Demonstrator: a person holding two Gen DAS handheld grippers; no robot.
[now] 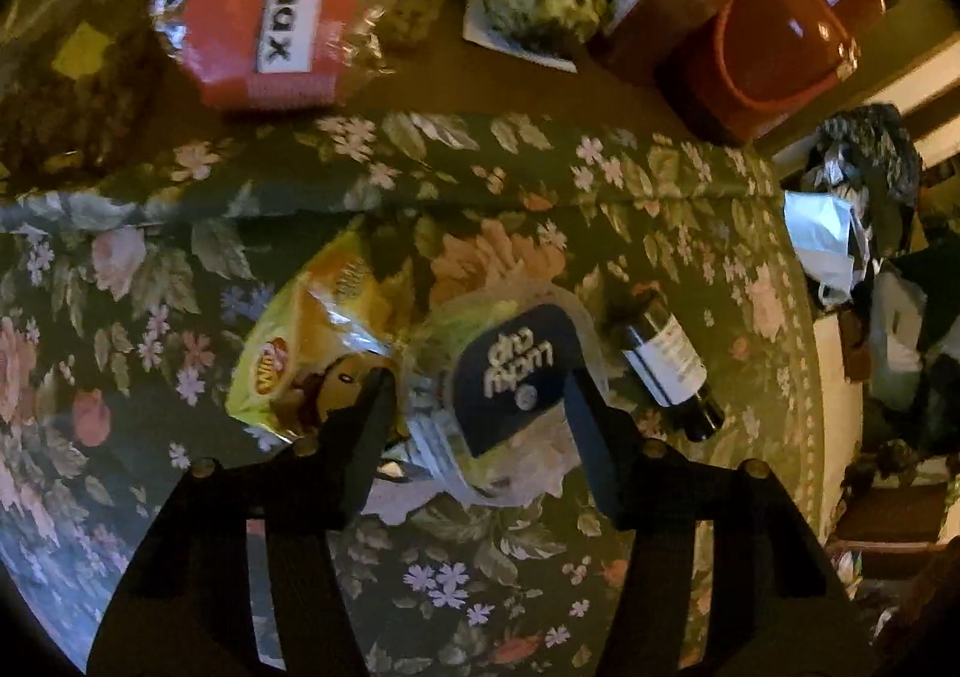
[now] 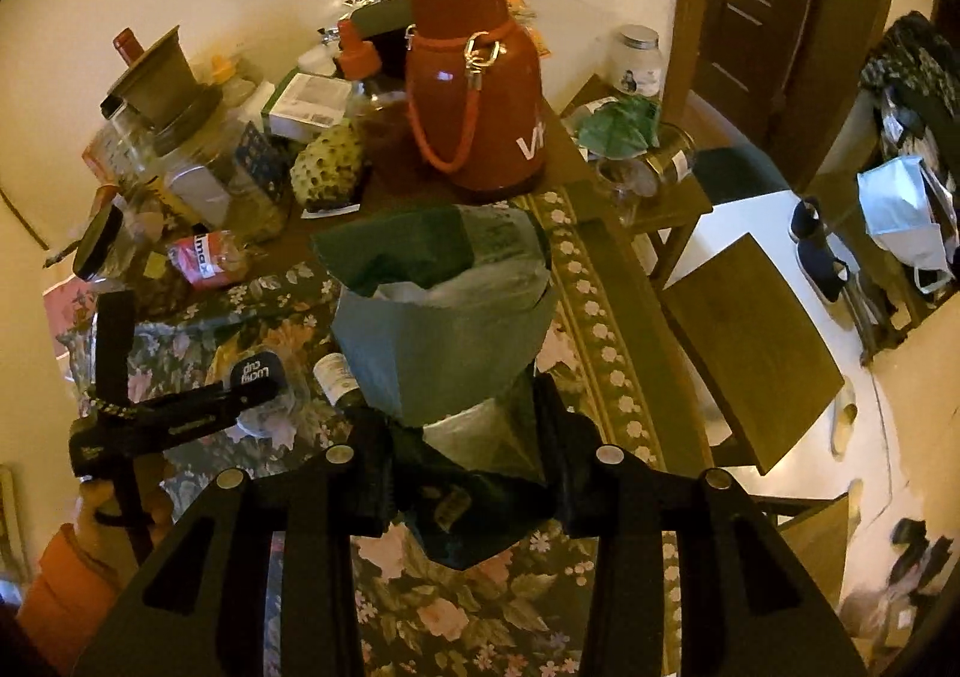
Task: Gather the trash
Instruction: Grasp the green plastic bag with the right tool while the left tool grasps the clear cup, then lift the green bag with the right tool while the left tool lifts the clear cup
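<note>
- Our left gripper (image 1: 477, 395) has its fingers spread wide around a clear plastic cup (image 1: 510, 377) with a dark blue label, lying on the floral surface (image 1: 150, 269); whether they touch it, we cannot tell.
- Beside the cup lie a yellow snack bag (image 1: 312, 335) and a small dark bottle (image 1: 669, 365).
- Our right gripper (image 2: 465, 437) clamps a grey-green trash bag (image 2: 438, 335), mouth open, in front of the red flask (image 2: 474, 77).
</note>
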